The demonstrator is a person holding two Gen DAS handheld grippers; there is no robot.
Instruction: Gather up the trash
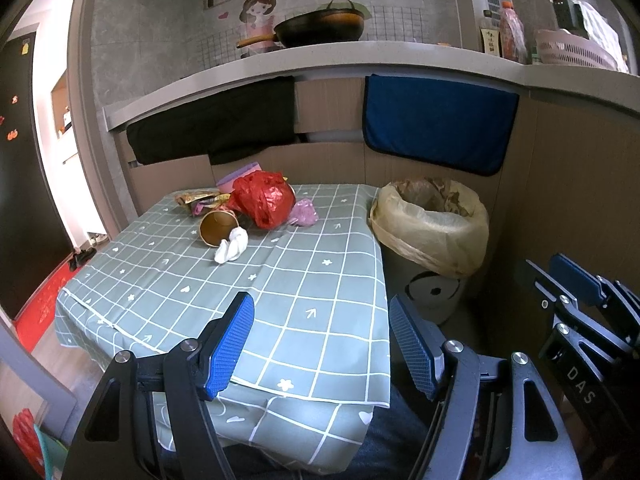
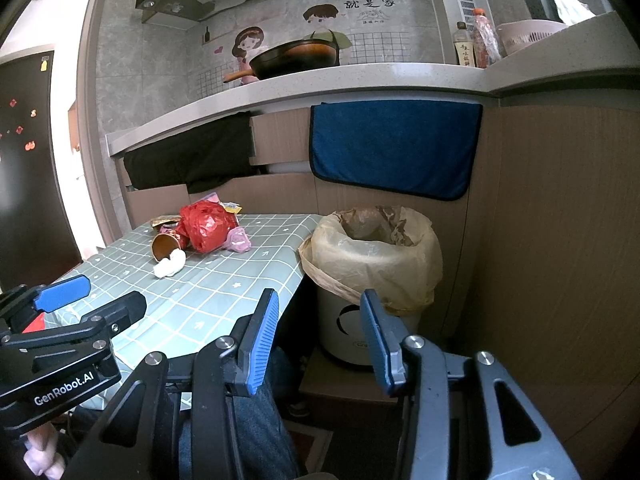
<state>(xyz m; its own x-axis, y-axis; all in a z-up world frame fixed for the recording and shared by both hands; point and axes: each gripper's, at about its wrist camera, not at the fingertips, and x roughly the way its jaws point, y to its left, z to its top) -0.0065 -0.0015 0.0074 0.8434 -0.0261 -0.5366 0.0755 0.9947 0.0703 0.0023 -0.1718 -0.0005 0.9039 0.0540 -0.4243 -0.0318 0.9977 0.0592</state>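
Observation:
Trash lies at the far end of the table [image 1: 320, 280]: a red plastic bag [image 1: 264, 198], a tipped paper cup [image 1: 218, 226], a white crumpled tissue [image 1: 232, 244], a pink bag [image 1: 304, 213] and snack wrappers [image 1: 196, 200]. A bin lined with a yellowish bag [image 1: 432, 220] stands right of the table. My left gripper [image 1: 320, 312] is open and empty over the table's near edge. My right gripper [image 2: 318, 304] is open and empty, near the bin [image 2: 372, 256]. The same trash shows in the right wrist view: red bag [image 2: 206, 226], cup [image 2: 166, 245], tissue [image 2: 170, 264].
A counter with a wok [image 1: 320, 28], bottles [image 1: 510, 32] and a basket [image 1: 572, 50] runs behind. A blue towel [image 1: 436, 128] and a black cloth [image 1: 216, 124] hang from it. A wood panel wall [image 2: 560, 240] stands right of the bin.

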